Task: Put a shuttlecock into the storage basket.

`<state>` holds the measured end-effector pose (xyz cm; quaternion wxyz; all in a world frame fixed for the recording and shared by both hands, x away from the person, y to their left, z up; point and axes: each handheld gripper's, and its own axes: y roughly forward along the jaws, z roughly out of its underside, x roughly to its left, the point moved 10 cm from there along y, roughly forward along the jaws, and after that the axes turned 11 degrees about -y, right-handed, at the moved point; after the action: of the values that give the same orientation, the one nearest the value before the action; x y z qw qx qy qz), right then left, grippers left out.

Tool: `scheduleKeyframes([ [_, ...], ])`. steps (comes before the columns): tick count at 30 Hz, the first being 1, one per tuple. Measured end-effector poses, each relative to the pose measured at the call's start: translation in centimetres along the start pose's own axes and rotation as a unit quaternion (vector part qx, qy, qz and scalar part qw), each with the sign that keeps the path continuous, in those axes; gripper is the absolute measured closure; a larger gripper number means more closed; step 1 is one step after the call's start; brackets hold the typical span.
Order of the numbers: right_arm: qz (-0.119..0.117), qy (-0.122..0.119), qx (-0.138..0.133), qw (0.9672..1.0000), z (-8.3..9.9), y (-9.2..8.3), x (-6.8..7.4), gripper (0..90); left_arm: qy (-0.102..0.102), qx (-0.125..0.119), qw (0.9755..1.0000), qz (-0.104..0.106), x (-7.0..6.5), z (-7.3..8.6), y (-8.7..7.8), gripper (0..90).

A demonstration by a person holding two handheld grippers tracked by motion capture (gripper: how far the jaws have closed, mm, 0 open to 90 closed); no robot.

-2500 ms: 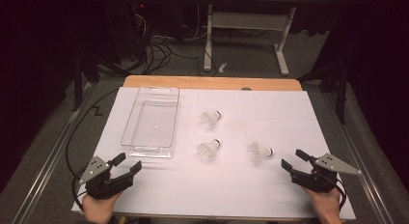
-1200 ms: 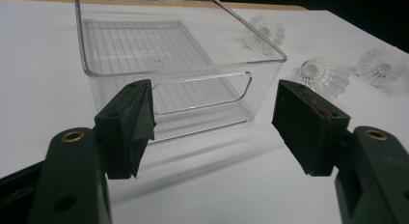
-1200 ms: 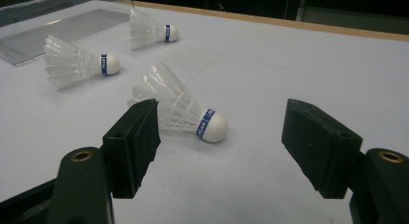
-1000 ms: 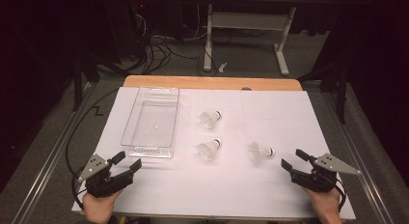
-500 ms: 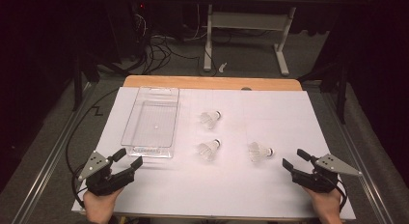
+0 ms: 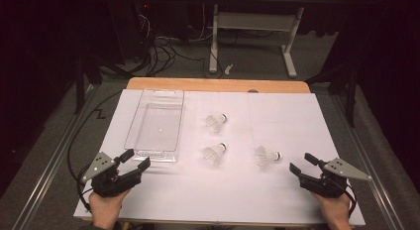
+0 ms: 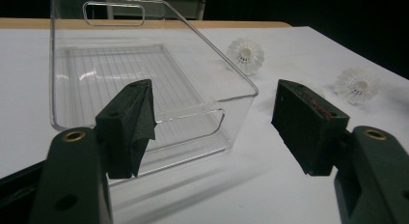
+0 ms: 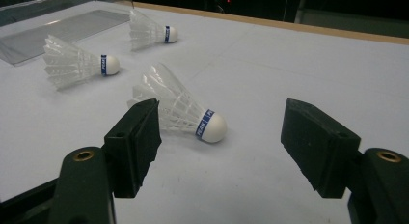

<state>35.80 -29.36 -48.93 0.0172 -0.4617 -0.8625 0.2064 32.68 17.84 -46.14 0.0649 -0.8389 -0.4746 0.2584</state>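
down at the near edge of the white table cover [image 6: 233, 200], both grippers rest low with nothing between their jaws. the left gripper [image 6: 134, 161] sits at the near left corner, held by a hand [image 6: 105, 210], its jaws spread wide and aimed at the near end of the clear plastic bin [image 6: 157, 126]. in the left gripper view the left gripper [image 7: 212, 113] has the bin's short near wall [image 7: 193, 122] just ahead of its jaws, apart from them, not touching. the bin lies lengthwise on the left half of the cover, and it holds nothing that can be seen.

the right gripper [image 6: 300, 163] sits at the near right corner in the other hand [image 6: 337, 210], its jaws likewise spread. the nearest shuttlecock [image 6: 266, 155] lies on its side just beyond and left of those jaws, white cork tip pointing right in the high view. in the right gripper view the right gripper [image 8: 219, 132] has this shuttlecock [image 8: 181, 110] lying close ahead, nearer its left jaw, feather skirt behind that jaw, cork with a blue band toward the gap; no contact shows.

two more shuttlecocks lie on their sides near the middle of the cover: the middle shuttlecock [image 6: 214, 152] just right of the bin's near end, and the far shuttlecock [image 6: 216, 121] beyond it, beside the bin's middle. all three are well apart from each other and outside the bin. a bare wooden table edge [image 6: 218, 85] shows past the cover.
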Motion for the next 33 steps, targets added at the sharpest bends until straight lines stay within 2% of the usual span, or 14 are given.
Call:
scheduleKeyframes([
  [6,-0.002,0.003,-0.004,1.0,-0.1,-0.1,0.0,30.5,-0.002,0.008,0.9999,0.01,-0.3,0.1,0.4,33.0],
  [33,-0.005,0.009,-0.002,0.9999,0.1,0.0,0.0,30.3,0.008,0.014,0.9997,0.02,-1.2,-0.6,2.0,33.3],
])
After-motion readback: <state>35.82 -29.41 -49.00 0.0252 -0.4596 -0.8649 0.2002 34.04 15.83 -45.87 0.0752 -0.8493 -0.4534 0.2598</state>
